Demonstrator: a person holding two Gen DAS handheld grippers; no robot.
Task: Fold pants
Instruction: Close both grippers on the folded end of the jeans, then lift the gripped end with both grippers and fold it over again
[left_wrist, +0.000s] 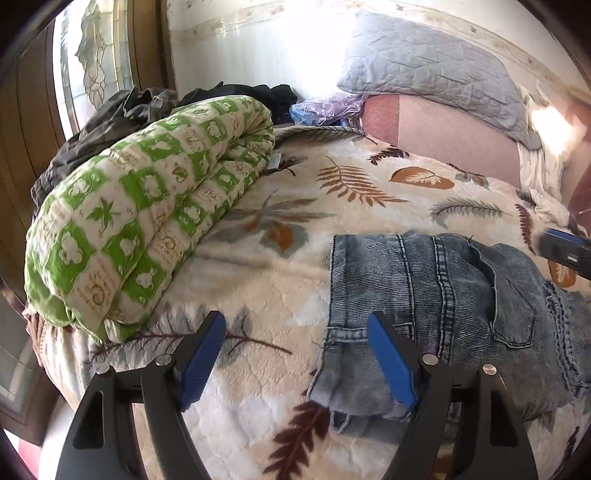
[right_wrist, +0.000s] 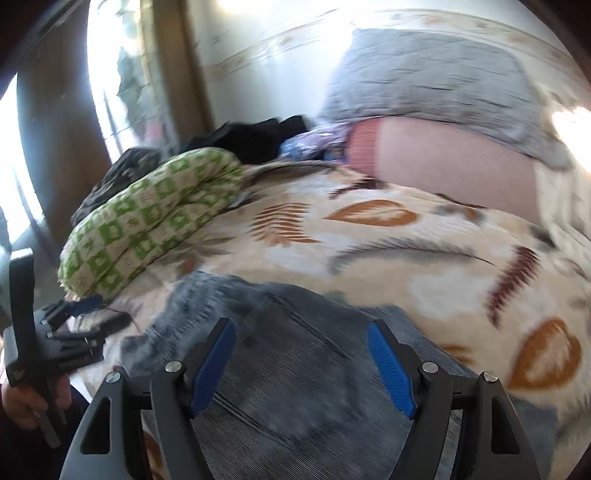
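A pair of faded blue jeans (left_wrist: 443, 306) lies folded and bunched on the leaf-patterned blanket (left_wrist: 280, 258). In the left wrist view my left gripper (left_wrist: 297, 328) is open and empty, just left of the jeans' near edge, its right pad over the hem. The right gripper's blue tip shows at the right edge (left_wrist: 565, 253). In the blurred right wrist view my right gripper (right_wrist: 301, 336) is open and empty, hovering over the jeans (right_wrist: 280, 369). The left gripper (right_wrist: 55, 343), held in a hand, sits at the far left there.
A rolled green-and-cream quilt (left_wrist: 140, 225) lies along the bed's left side, dark clothes (left_wrist: 122, 110) behind it. A grey pillow (left_wrist: 436, 70) and a pink one (left_wrist: 443, 140) are at the head. A plastic bag (left_wrist: 325, 107) sits by the wall.
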